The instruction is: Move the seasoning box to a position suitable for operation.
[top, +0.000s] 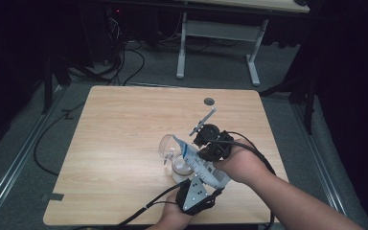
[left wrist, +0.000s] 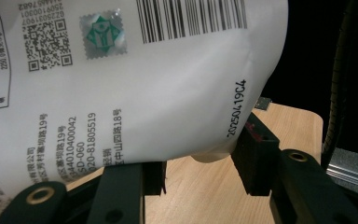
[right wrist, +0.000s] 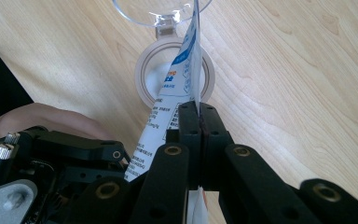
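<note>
- Two grippers hold one white bag near the bottom middle of the high view, so the two hands must work together or the bag may rip.
- Closest to the person, the left gripper has its jaws around the fat bottom end of the bag. In the left gripper view the bag sits between the black jaws, which stand partly apart around it. If that hold is too soft, the heavy end could slip out and drop on the table.
- A little farther up, the right gripper is pinched tight on the thin flat edge of the bag. In the right gripper view its jaws are pressed together on the bag. A hard pull here could tear the edge.
- Just past the bag's tip stands a small round jar with its clear lid flipped back. I think the bag is meant to pour into it.
- The jar's mouth is small. If the bag tips too fast, or its tip is not over the hole, the stuff inside could spill on the table.
- The bag could also bump the jar and knock it over.
</note>
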A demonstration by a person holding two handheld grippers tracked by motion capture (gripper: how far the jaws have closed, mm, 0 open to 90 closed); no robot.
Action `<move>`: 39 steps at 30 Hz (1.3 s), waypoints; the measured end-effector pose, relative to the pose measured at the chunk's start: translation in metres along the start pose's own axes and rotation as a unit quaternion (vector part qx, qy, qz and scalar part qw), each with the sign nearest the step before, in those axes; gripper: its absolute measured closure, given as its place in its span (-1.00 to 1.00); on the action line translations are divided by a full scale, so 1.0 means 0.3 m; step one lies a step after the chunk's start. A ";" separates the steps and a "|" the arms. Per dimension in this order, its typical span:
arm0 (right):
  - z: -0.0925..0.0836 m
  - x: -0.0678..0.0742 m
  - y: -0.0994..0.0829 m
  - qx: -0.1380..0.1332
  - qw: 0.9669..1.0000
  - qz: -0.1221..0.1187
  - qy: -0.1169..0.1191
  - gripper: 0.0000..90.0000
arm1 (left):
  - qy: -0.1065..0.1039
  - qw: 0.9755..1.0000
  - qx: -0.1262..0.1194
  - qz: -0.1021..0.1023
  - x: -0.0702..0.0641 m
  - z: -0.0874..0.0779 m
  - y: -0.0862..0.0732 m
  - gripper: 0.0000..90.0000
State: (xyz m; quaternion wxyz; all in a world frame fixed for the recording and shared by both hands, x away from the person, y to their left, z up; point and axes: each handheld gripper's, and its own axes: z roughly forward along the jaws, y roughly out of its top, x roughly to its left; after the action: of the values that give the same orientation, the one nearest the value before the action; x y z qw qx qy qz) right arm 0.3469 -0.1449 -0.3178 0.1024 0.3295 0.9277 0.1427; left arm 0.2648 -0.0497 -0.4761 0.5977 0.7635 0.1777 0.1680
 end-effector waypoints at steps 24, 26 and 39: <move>0.011 0.000 0.001 0.002 1.000 -0.002 0.002 1.00 | -0.006 1.000 0.003 -0.007 0.000 -0.001 0.001 0.31; 0.011 0.001 0.002 0.002 1.000 0.000 0.002 1.00 | -0.006 1.000 0.002 -0.007 0.001 -0.001 0.001 0.31; 0.013 0.002 0.007 0.002 1.000 -0.005 0.000 1.00 | -0.007 1.000 0.000 -0.010 0.003 -0.002 0.002 0.31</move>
State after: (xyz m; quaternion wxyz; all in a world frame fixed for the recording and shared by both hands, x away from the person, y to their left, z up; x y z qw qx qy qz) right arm 0.3488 -0.1422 -0.3209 0.1025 0.3251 0.9296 0.1399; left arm 0.2653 -0.0489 -0.4752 0.6003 0.7631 0.1807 0.1567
